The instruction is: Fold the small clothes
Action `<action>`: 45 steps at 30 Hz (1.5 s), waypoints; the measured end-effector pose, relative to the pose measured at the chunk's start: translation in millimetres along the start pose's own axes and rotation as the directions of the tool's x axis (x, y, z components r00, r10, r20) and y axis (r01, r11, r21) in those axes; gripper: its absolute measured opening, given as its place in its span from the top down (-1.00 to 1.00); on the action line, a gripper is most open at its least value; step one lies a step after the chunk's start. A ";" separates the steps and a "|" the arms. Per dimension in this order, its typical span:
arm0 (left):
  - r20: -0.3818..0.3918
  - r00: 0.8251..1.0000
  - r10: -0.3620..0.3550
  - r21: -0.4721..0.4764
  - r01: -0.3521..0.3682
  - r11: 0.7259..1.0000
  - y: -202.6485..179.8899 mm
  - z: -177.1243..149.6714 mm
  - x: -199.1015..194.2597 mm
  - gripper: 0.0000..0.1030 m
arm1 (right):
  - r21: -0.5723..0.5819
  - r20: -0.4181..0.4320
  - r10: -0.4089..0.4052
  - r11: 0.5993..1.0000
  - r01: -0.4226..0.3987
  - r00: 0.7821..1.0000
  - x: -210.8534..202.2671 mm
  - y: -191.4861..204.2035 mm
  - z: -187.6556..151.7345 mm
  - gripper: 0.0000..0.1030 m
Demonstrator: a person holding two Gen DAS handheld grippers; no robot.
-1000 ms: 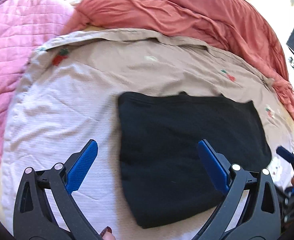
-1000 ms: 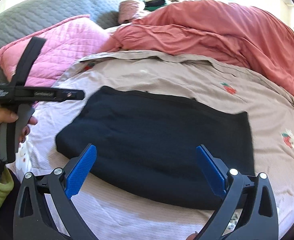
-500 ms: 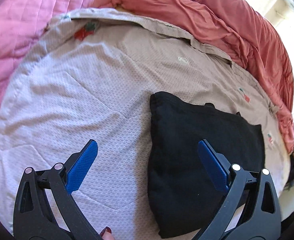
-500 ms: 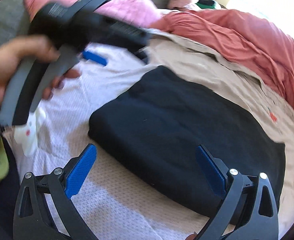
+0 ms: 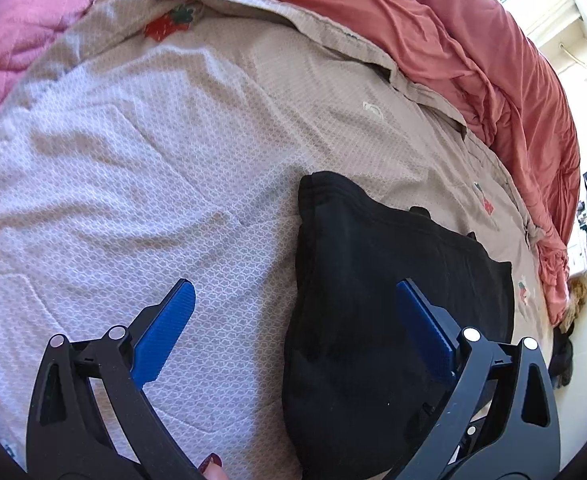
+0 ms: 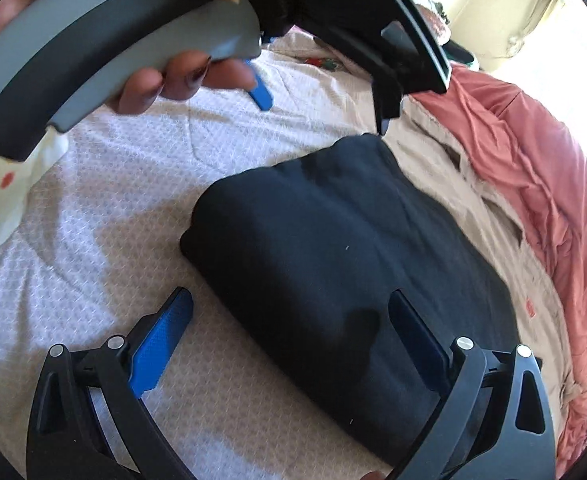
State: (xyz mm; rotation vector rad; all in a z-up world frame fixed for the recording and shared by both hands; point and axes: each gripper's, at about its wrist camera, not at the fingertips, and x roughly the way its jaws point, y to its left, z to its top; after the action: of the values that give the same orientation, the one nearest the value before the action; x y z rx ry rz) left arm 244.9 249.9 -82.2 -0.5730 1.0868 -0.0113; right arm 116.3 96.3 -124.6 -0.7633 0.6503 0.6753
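Observation:
A black garment lies folded into a thick rectangle on the beige patterned bedspread. In the left wrist view my left gripper is open just above it, its right blue finger over the cloth and its left finger over the bedspread, straddling the garment's left edge. In the right wrist view my right gripper is open low over the garment, straddling its near corner. The left tool's body, held by a hand, fills the top of that view.
A rumpled salmon duvet lies along the far side of the bed. A pink quilted pillow sits at the upper left. A small white cloth with a red spot rests at the bedspread's left edge.
Both grippers have dropped closer to the garment and swung toward its left end. The left tool now looms large across the top of the right wrist view. The garment has not moved.

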 end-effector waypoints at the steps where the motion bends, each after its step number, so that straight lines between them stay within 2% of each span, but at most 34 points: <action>1: -0.004 1.000 -0.005 -0.009 0.005 1.000 1.4 0.0 1.0 -0.81 | -0.001 0.002 -0.008 1.000 0.008 1.000 0.5 0.3 0.8 -0.89; 4: -0.007 1.000 -0.013 -0.031 0.013 0.999 5.2 0.2 2.4 -0.81 | -0.008 0.015 -0.049 0.999 0.049 0.999 2.6 0.8 2.7 -0.87; 6: -0.008 1.000 -0.016 -0.039 0.016 0.999 6.8 0.2 2.3 -0.81 | -0.021 0.023 -0.078 0.997 0.078 0.997 4.1 1.2 2.8 -0.65; 7: -0.007 1.000 -0.017 -0.042 0.017 0.999 7.2 -0.2 2.2 -0.81 | -0.027 0.026 -0.079 0.996 0.080 0.997 4.1 2.4 2.5 -0.60; 8: -0.007 1.000 -0.020 -0.046 0.020 0.999 7.3 -0.4 2.3 -0.81 | -0.029 0.033 -0.080 0.996 0.081 0.996 3.5 3.4 2.2 -0.45; 9: -0.009 1.000 -0.023 -0.047 0.023 0.999 7.9 -0.5 2.5 -0.81 | -0.031 0.039 -0.073 0.997 0.074 0.997 2.8 4.2 1.8 -0.19; 11: -0.013 1.000 -0.026 -0.050 0.025 0.998 9.0 -1.3 3.1 -0.81 | -0.018 0.039 -0.049 0.999 0.050 0.998 1.7 2.4 1.0 0.14; 12: -0.015 1.000 -0.026 -0.051 0.026 0.998 9.2 -1.3 3.8 -0.81 | 0.000 0.042 -0.037 0.999 0.037 0.998 0.2 -1.1 0.8 0.41; 14: -0.019 0.999 -0.029 -0.058 0.028 0.998 9.4 -0.8 5.6 -0.81 | 0.034 0.048 -0.014 0.999 0.012 0.999 -4.9 -9.1 1.5 0.58; 18: -0.036 0.997 -0.064 -0.085 0.061 0.994 8.9 -1.8 12.3 -0.81 | 0.121 0.076 0.081 0.989 -0.090 0.994 -15.8 -35.8 -0.4 0.69; 20: -0.050 0.992 -0.114 -0.105 0.109 0.988 8.5 -3.2 16.4 -0.81 | 0.152 0.093 0.093 0.983 -0.106 0.991 -21.0 -47.9 -1.0 0.70; 22: -0.066 0.977 -0.202 -0.153 0.190 0.970 8.8 -5.8 22.2 -0.81 | 0.179 0.106 0.101 0.977 -0.119 0.989 -24.8 -55.2 -1.2 0.71; 25: -0.078 0.959 -0.273 -0.201 0.254 0.946 8.9 -9.5 28.1 -0.81 | 0.230 0.127 0.107 0.964 -0.134 0.986 -33.0 -65.9 -2.6 0.72; 30: -0.076 0.945 -0.317 -0.238 0.292 0.926 5.4 -13.1 34.6 -0.81 | 0.279 0.154 0.114 0.948 -0.154 0.982 -43.8 -74.0 -7.2 0.73; 33: -0.059 0.927 -0.371 -0.245 0.347 0.905 0.3 -14.8 36.3 -0.80 | 0.283 0.154 0.128 0.944 -0.168 0.980 -45.0 -72.0 -7.7 0.73; 34: -0.052 0.918 -0.393 -0.246 0.369 0.896 -2.4 -15.6 36.2 -0.77 | 0.284 0.153 0.131 0.944 -0.170 0.980 -44.8 -70.7 -7.8 0.73; 36: -0.039 0.902 -0.430 -0.251 0.407 0.878 -6.4 -17.1 36.3 -0.47 | 0.280 0.150 0.135 0.944 -0.173 0.979 -44.8 -66.5 -7.2 0.73; 37: -0.033 0.895 -0.445 -0.254 0.423 0.870 -7.8 -17.7 36.0 -0.16 | 0.277 0.149 0.137 0.945 -0.174 0.979 -44.2 -65.3 -6.9 0.73; 38: -0.026 0.893 -0.450 -0.254 0.430 0.867 -8.6 -18.6 35.2 -0.04 | 0.273 0.147 0.139 0.946 -0.175 0.979 -44.0 -63.6 -6.7 0.73; 39: -0.018 0.896 -0.443 -0.244 0.426 0.871 -11.1 -18.7 33.7 0.00 | 0.271 0.146 0.139 0.947 -0.175 0.979 -44.2 -62.5 -6.7 0.73; 41: 0.000 0.899 -0.437 -0.230 0.425 0.875 -13.8 -18.5 29.6 0.36 | 0.275 0.150 0.137 0.946 -0.174 0.979 -45.3 -63.2 -7.3 0.73; 45: 0.032 0.900 -0.435 -0.170 0.434 0.885 -26.6 -18.2 15.5 0.59 | 0.298 0.171 0.130 0.938 -0.177 0.977 -51.2 -70.2 -11.2 0.73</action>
State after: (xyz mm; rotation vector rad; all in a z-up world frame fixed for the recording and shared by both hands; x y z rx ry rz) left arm 244.2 214.9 -89.3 -0.9682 0.9514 -0.3138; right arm 133.9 34.0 -65.6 -0.3671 0.6646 0.7435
